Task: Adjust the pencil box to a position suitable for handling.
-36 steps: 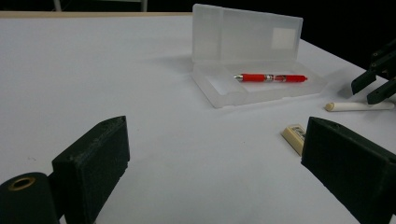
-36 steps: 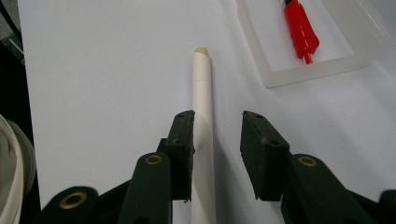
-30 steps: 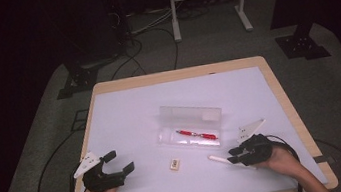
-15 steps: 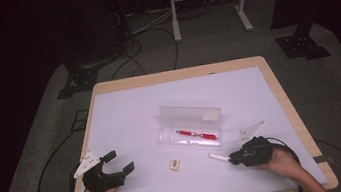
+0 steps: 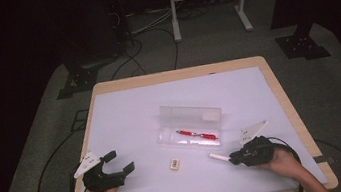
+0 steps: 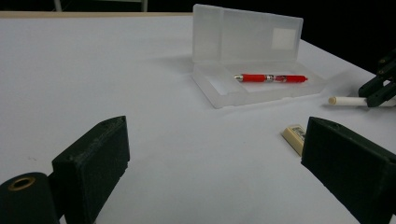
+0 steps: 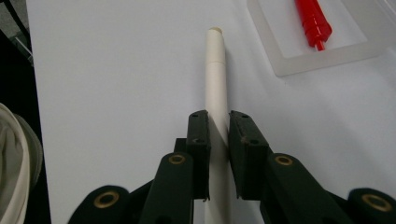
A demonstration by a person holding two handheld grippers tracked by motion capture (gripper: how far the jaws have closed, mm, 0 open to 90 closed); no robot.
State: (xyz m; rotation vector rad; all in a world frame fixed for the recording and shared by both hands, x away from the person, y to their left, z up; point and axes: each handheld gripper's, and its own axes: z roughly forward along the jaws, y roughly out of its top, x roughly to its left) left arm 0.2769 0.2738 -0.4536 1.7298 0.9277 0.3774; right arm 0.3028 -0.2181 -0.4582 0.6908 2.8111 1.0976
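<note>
On white bench (image 5: 126,117) with wood rim, dark room, grey carpet, floor cables: right claw (image 5: 231,158) clamps white pen (image 5: 219,157) lying beside open clear pencil case (image 5: 190,126); jaws just closing. Left claw (image 5: 117,163) open, empty.

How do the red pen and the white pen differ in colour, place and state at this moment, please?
The red pen is bright red; the white pen is plain white. The red pen lies inside the open clear case; the white pen lies on the table beside it. The red pen is untouched; the right gripper is clamped on the white pen. Both lie flat.
</note>
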